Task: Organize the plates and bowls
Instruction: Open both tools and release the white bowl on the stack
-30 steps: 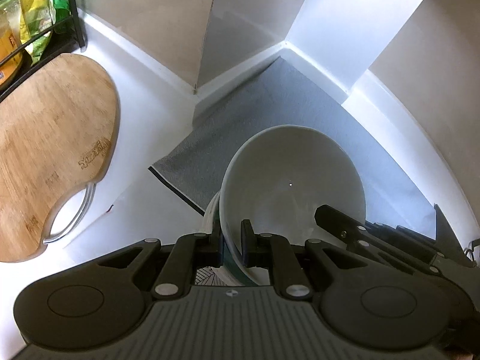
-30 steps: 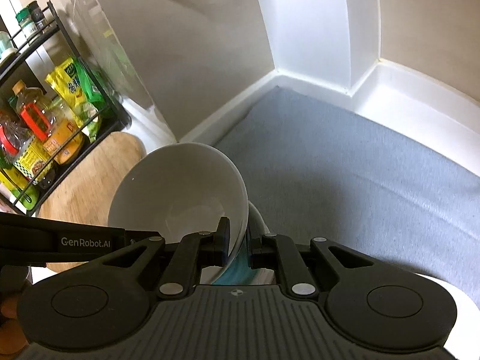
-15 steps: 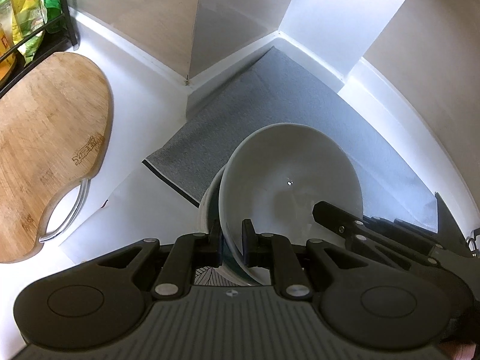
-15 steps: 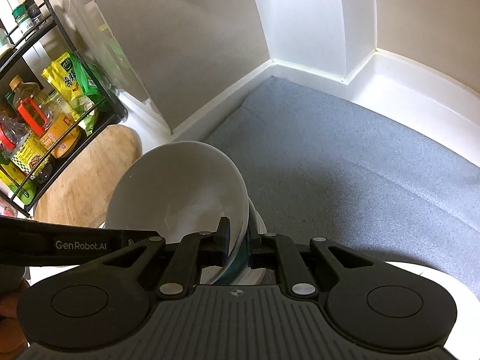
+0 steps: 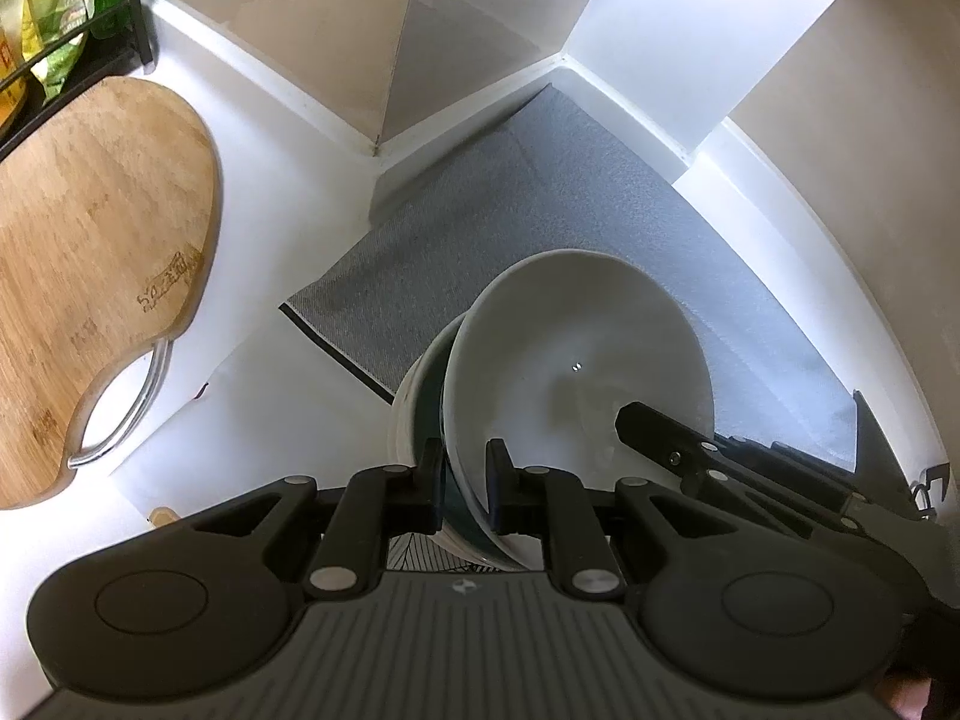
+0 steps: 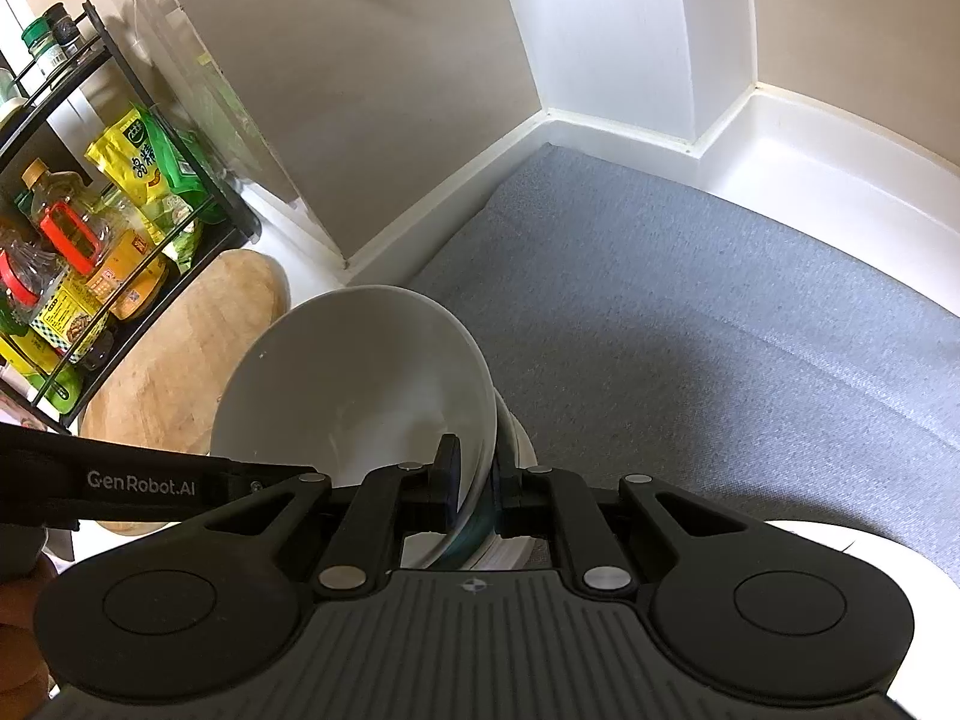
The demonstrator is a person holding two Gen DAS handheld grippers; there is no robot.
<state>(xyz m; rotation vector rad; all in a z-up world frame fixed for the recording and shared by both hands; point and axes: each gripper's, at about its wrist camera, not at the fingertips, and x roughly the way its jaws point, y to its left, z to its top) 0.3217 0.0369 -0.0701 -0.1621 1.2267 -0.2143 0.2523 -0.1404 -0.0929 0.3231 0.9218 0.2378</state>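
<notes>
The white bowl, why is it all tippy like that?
The white bowl sits tilted, not flat, inside a darker teal bowl, so the stack looks crooked. The left gripper and right gripper each pinch its rim. Nothing looks spilled or broken.

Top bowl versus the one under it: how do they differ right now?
The top bowl is plain white inside; the lower bowl has a dark teal lining. The top bowl shows its whole inside; the lower bowl is mostly hidden, with only a crescent showing. The top bowl sits tilted inside the lower bowl. Shared: both are round, with rims between the fingers of the left gripper and right gripper.
</notes>
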